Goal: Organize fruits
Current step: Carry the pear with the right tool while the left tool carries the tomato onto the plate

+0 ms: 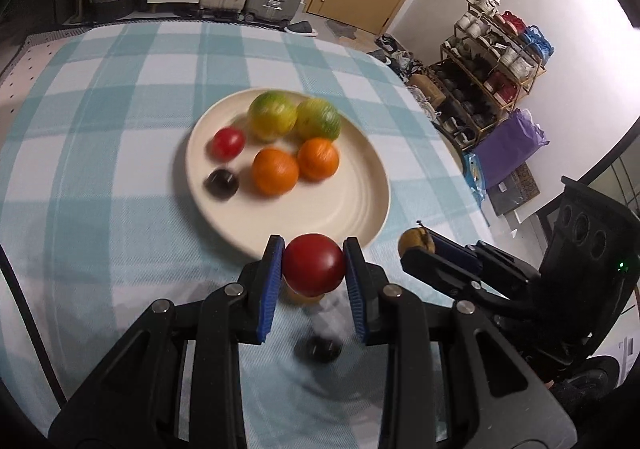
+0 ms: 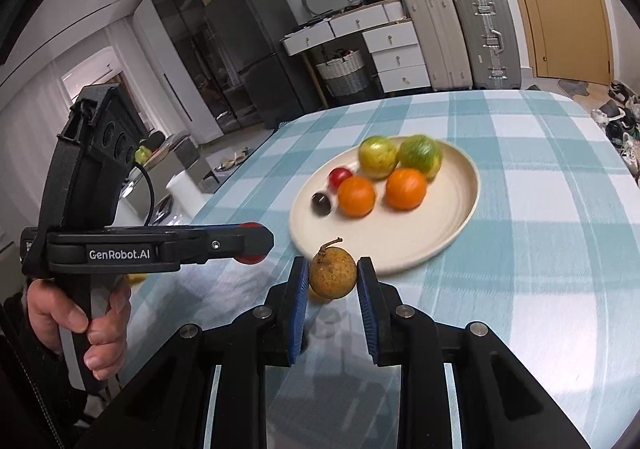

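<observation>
plate [image 1: 360, 209] is sitting on the checked cloth [image 1: 100, 129] near the table middle. on the plate, two big fruits [image 1: 273, 115] are lying side by side at the far side, two oranges [image 1: 275, 171] just in front of them, a small tomato [image 1: 227, 143] and a small dark fruit [image 1: 221, 183] to their left. left gripper [image 1: 314, 269] is holding a tomato [image 1: 315, 264] above the cloth just before the plate's near rim; right gripper [image 2: 333, 277] is holding a round stemmed fruit [image 2: 333, 273] beside it, to its right. another dark fruit [image 1: 318, 349] is lying on the cloth under the left gripper.

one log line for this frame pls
left gripper: shut on red fruit | right gripper: shut on brown fruit | plate: six fruits
</observation>
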Demonstrator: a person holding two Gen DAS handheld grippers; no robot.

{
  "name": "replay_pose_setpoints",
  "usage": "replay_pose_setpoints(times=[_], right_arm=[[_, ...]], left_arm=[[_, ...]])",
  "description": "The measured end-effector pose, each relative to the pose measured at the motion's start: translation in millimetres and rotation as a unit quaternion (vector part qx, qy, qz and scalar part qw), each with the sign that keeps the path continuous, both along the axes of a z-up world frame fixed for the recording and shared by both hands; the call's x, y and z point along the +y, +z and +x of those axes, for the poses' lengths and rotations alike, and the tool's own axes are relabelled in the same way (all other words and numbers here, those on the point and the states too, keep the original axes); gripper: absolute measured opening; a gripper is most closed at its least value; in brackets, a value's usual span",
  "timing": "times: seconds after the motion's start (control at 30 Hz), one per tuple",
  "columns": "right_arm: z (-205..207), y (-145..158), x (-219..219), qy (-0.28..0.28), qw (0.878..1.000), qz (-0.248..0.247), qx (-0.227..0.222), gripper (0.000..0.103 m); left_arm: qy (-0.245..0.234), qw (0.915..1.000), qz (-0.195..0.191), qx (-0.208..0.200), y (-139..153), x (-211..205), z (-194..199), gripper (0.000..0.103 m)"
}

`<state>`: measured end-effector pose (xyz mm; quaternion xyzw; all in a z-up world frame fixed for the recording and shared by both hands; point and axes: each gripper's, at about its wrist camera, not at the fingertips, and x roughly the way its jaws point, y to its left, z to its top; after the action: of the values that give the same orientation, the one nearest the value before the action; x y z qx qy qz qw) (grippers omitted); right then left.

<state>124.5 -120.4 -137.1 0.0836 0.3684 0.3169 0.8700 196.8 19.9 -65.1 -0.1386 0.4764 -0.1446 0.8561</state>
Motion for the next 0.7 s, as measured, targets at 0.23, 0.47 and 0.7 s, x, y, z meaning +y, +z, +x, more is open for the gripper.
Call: replay_pose_setpoints(times=[0.23,0.47,0.7], right_arm=[[45.5,-0.9,-15.2,-0.029,1.000,-0.010,0.002,0.025],[86.2,-17.4,-24.8,-0.052,0.998,-0.010,0.034,0.025],[96.8,-28.5,-13.6,-0.041,0.998,-0.034,0.034,0.025]], left_arm=[[-0.009,0.9998,-0.016,0.001,-5.3,-16.8,48.7,0.027],[-0.018,0.9994,-0.028,0.004,-13.0,-30.3,85.7,0.027],[-0.038,0.9981,-0.048,0.010,-15.8,-49.5,116.7,0.027]])
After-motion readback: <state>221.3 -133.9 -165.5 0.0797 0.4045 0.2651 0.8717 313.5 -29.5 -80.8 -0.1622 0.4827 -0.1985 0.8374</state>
